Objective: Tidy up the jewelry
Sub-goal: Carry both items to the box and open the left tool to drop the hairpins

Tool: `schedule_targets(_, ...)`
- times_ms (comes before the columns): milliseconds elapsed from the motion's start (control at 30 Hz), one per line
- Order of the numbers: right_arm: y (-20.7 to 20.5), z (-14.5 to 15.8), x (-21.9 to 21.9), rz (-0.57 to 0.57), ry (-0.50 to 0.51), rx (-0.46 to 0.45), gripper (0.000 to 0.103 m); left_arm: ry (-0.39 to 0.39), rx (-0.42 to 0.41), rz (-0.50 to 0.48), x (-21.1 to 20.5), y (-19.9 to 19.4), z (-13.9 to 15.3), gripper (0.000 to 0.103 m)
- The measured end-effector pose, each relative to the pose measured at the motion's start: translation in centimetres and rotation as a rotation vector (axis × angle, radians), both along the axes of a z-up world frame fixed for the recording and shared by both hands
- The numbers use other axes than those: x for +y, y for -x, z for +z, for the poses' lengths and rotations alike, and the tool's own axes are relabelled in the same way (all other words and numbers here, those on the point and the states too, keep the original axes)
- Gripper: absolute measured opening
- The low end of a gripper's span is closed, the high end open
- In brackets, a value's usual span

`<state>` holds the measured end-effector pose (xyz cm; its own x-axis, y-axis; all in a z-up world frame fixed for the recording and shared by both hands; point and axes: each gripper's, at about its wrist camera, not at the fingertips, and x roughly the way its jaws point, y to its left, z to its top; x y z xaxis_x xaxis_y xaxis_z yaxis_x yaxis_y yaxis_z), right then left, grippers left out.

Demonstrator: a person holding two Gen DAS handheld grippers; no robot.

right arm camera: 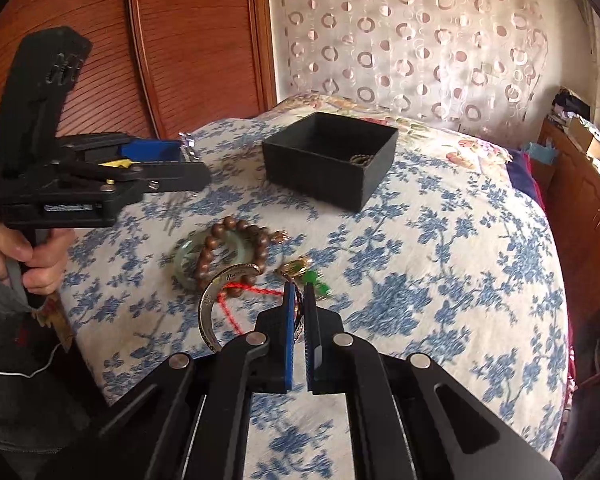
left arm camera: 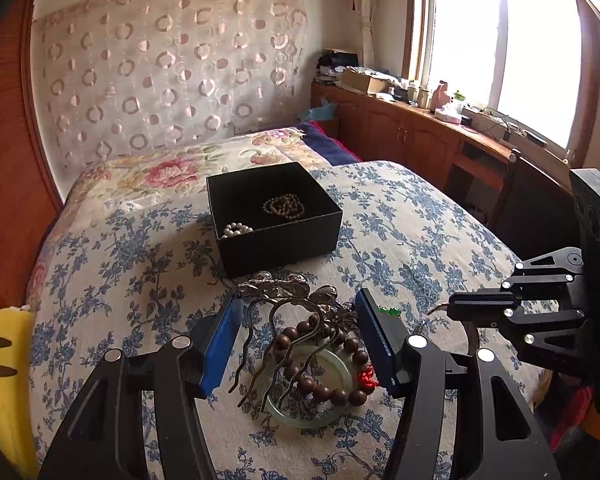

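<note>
Left gripper (left arm camera: 298, 308), held in a hand (right arm camera: 24, 258), grasps an ornate metal hair comb (left arm camera: 284, 312); its prongs hang over the jewelry pile. Pile on the floral bedspread (left arm camera: 400, 240): pale green bangle (right arm camera: 186, 256) with a brown wooden bead bracelet (right arm camera: 236, 248) lying across it. Black box (left arm camera: 278, 216) farther back holds a pearl strand (left arm camera: 236, 230) and a brown bead strand (left arm camera: 284, 205). Right gripper (right arm camera: 299, 286) is clenched on a silver cuff bangle (right arm camera: 210, 308) (lifted off the bedspread, as far as can be told).
</note>
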<state>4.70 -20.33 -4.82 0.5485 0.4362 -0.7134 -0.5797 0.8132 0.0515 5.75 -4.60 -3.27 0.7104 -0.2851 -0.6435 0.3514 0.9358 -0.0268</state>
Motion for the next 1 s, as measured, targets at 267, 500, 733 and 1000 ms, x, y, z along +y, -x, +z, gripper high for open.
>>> schedule_targets(267,-4.1,-0.3,-0.2,-0.023,0.038,-0.031,0.005,-0.009,-0.027,-0.002,-0.2,-2.7,1.4,0.056)
schedule_targets(500,-8.3,1.1,-0.8,-0.045,0.016,-0.073,0.005,0.013,-0.044,0.019,-0.4,-6.9,3.0,0.056)
schedule_targets(733,-12.2,1.4,-2.1,-0.066,-0.007,-0.085,0.005,0.009,-0.032,0.027,-1.3,-11.8,3.4,0.056)
schedule_targets(1000,-15.2,0.7,-3.3,-0.110,-0.036,-0.092,0.005,0.015,-0.021,0.017,-2.5,-15.4,3.1,0.056)
